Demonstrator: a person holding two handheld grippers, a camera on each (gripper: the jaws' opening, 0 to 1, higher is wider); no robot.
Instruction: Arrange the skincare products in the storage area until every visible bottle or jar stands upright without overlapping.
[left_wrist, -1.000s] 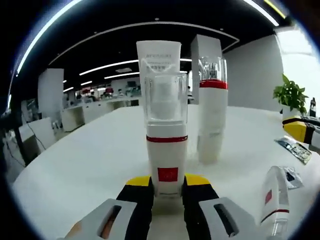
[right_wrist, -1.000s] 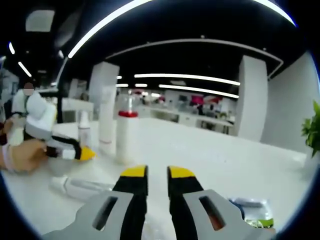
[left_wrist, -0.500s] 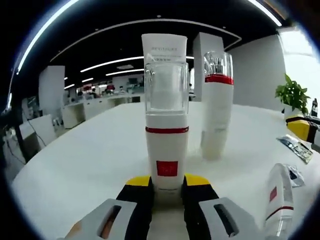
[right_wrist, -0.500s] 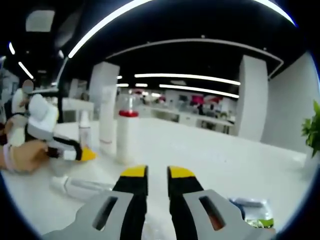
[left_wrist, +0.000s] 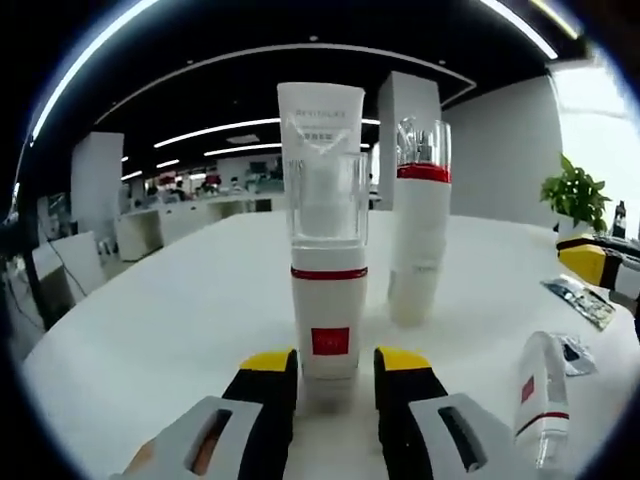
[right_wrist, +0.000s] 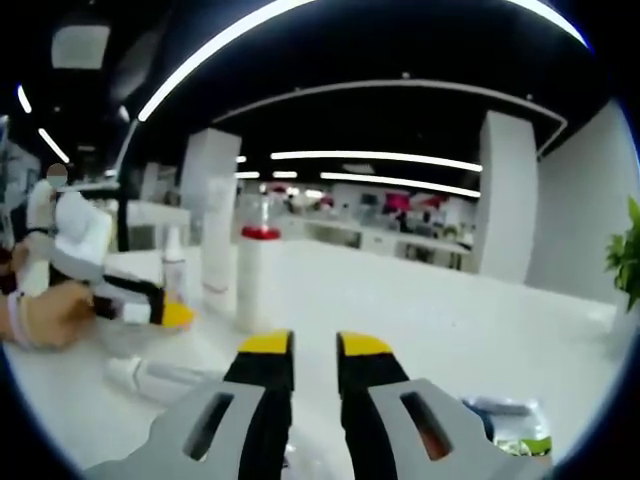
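Three containers stand upright on the white table (left_wrist: 150, 330): a pump bottle (left_wrist: 328, 275), a tube (left_wrist: 320, 120) behind it, and a red-banded bottle (left_wrist: 420, 240). A fourth bottle (left_wrist: 540, 400) lies flat. The left gripper (left_wrist: 330, 365) is spread beside the pump bottle; the right gripper (right_wrist: 305, 350) is nearly pressed together, pinching nothing.

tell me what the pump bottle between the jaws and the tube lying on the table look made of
The upright white pump bottle with a red band looks like glossy opaque plastic; its cap is clear hard plastic, since the pump head shows through it. The white tube with a red square lying on the table also looks like smooth plastic, with a soft sheen, and its lower end looks translucent. Whether either is glass cannot be ruled out.
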